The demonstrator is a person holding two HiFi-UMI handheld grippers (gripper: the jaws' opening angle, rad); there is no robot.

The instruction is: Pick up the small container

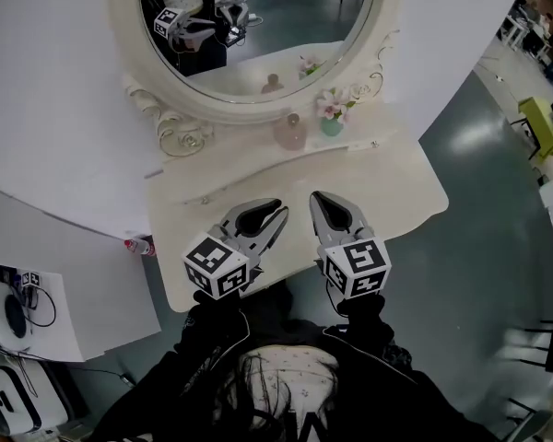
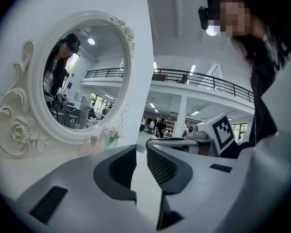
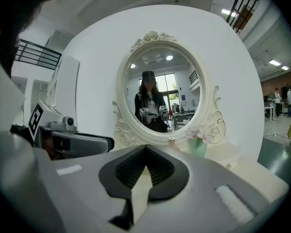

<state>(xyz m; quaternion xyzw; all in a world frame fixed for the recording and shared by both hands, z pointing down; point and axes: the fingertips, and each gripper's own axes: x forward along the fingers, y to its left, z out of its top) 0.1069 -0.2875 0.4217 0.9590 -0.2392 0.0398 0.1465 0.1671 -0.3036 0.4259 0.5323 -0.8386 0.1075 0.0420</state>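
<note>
Between the jaws of either gripper there is nothing. The left gripper [image 2: 141, 147] has its jaws drawn in to a thin slit, and the right gripper [image 3: 145, 148] has its tips touching. Both hang side by side over the near edge of the cream dressing table [image 1: 396, 191], pointing toward the oval mirror [image 1: 295, 17] at the far side. The small container [image 1: 291, 133], a pale pink bottle, stands upright at the foot of the mirror frame. It is well apart from both grippers and just left of a green vase of flowers [image 1: 331, 122].
</note>
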